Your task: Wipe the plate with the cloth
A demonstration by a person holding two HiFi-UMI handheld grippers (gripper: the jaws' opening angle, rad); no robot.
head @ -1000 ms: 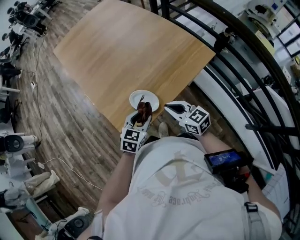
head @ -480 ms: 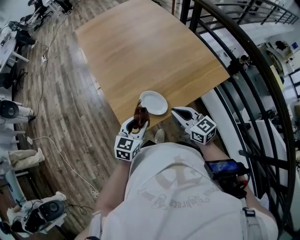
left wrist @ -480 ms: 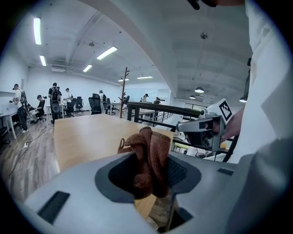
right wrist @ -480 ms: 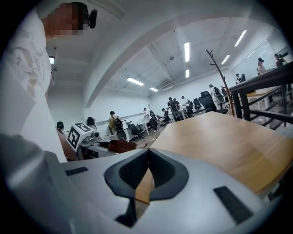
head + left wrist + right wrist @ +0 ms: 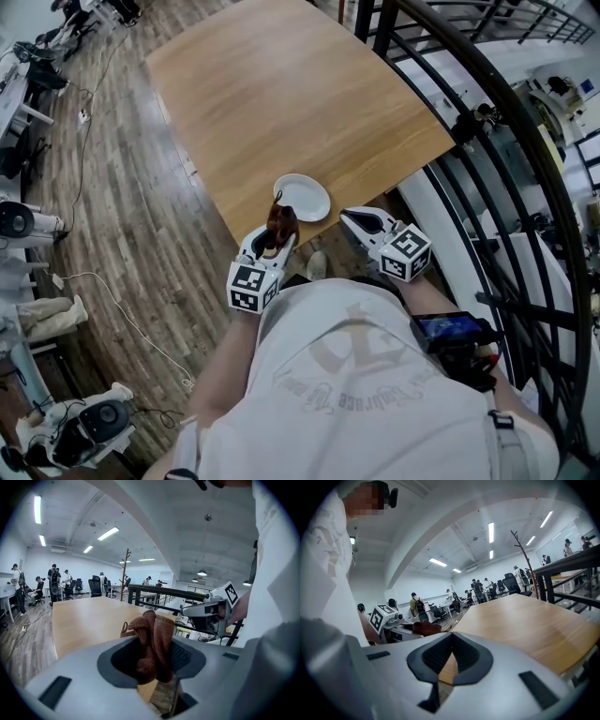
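- My left gripper (image 5: pixel 277 238) has its jaws clamped on the cloth (image 5: pixel 280 223) – a brown cloth, bunched up, w/ its top standing out above the jaws.
- In the left gripper view the cloth fills the gap between the jaws, and a small loop hangs out on its left side.
- The plate (image 5: pixel 303 197) is white and round. It lies flat on the tabletop (image 5: pixel 281 94), close to the near edge.
- In the head view the cloth is at the plate's near rim and covers a bit of it; I cannot tell if cloth and plate are touching.
- My right gripper (image 5: pixel 349 218) has its jaws together at the tips – nothing is between them, as the right gripper view shows.
- The right gripper is beyond the tabletop's near edge, over the floor (image 5: pixel 112 187), to the right of the plate and apart from it.
- Both grippers point approx. toward the tabletop, w/ the marker cubes on the side toward my body.
- A black railing (image 5: pixel 469 112) runs along the tabletop's right side.
- The tabletop is light wood; the floor is darker wood planks.
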